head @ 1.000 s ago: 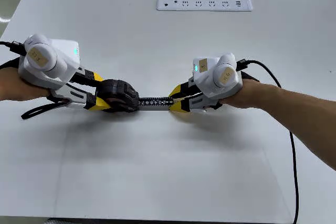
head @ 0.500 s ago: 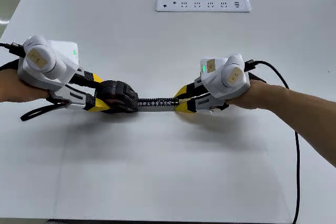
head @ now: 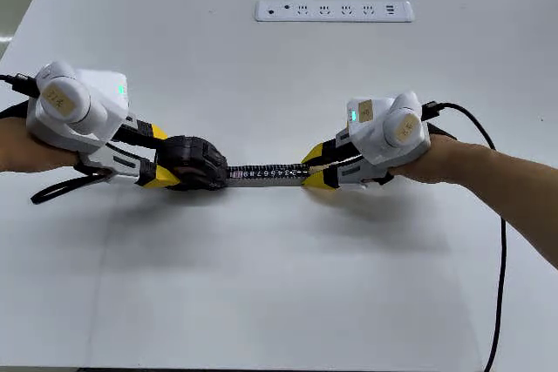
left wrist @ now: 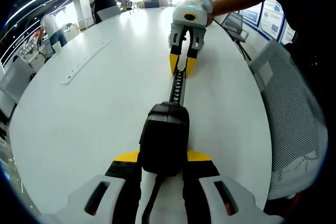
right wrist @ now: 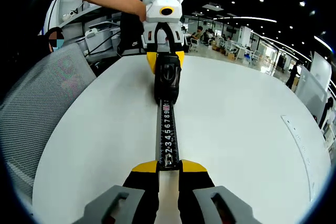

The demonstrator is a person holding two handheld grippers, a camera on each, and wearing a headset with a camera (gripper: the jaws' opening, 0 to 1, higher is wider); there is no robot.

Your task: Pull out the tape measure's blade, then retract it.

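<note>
Horizontally, right hand-held gripper [head: 314, 171] points leftward; pinches the blade [head: 266, 172].

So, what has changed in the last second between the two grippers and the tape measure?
The right gripper, shut on the blade, has moved to the person's right, away from the case, so more blade is out. Nothing was taken or released. The left gripper still clamps the case in place, and the power strip has not moved.

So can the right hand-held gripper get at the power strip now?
Probably not yet: the right hand-held gripper is shut on the blade, though only bare table separates it from the power strip.
</note>
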